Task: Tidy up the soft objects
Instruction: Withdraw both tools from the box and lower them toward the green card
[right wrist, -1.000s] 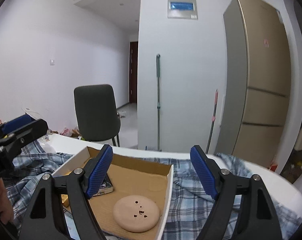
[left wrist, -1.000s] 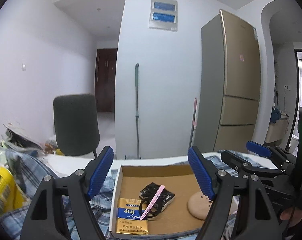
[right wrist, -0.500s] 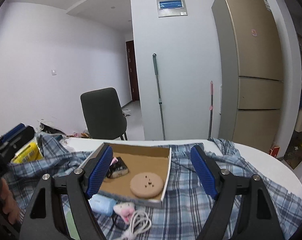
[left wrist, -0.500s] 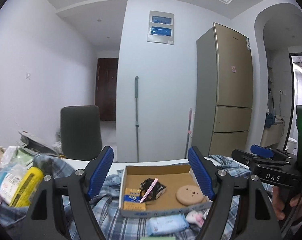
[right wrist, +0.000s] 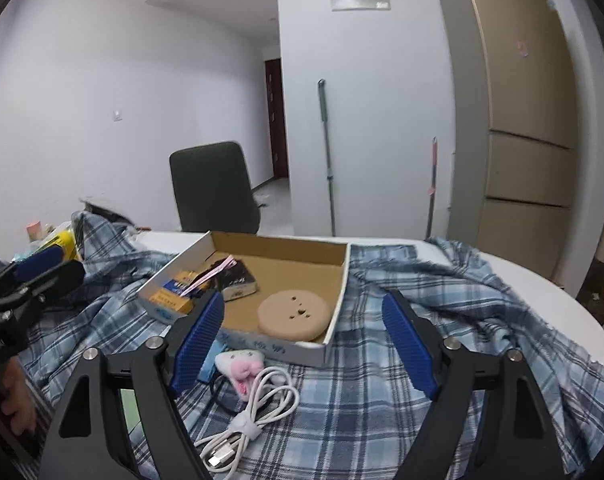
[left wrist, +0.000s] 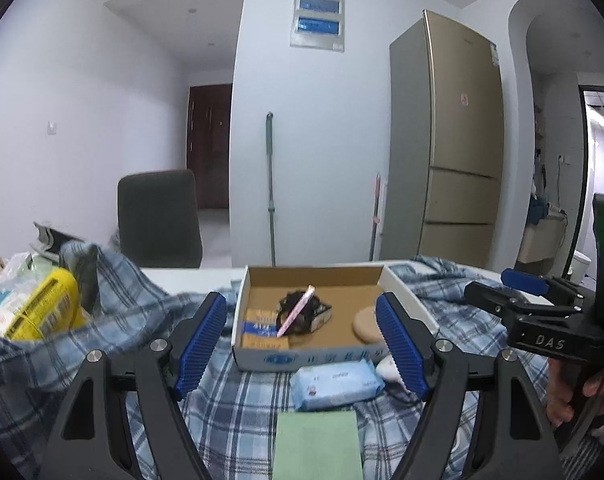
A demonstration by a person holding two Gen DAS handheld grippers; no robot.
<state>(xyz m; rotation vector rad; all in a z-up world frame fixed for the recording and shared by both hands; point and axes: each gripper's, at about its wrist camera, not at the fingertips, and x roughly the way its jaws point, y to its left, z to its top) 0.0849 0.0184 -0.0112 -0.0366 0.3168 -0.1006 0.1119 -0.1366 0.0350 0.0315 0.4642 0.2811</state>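
On the far left a yellow packet [left wrist: 41, 312] sits among bags on the bunched end of the checked cloth [right wrist: 382, 412]; we leave that heap alone for now, since the loose soft things lie nearer the middle. Our left gripper [left wrist: 302, 344] hangs above the cloth with its jaws opening and nothing between them; just in front of it lie a green cloth [left wrist: 318, 444] and, beyond that, a blue tissue pack [left wrist: 336, 384] resting against the front wall of the cardboard box [left wrist: 310, 356]. We judge the tissue pack the natural pick for this hand; we should come down over its short sides, keep the pads level, and squeeze only until it firms, as it will crush. The box already holds a small carton [left wrist: 263, 330], a dark bundle with a pink strip [left wrist: 302, 310] and a round tan pad [right wrist: 293, 314]; we aim for the bare floor behind them. Our right gripper [right wrist: 302, 344] hovers with jaws opening and empty; below it, in front of the box, are a small pink and white plush [right wrist: 241, 366] and a coiled white cable [right wrist: 253, 412], which touch; we should pinch the plush by its body, clear of the cable loop, or the cable may drag along.
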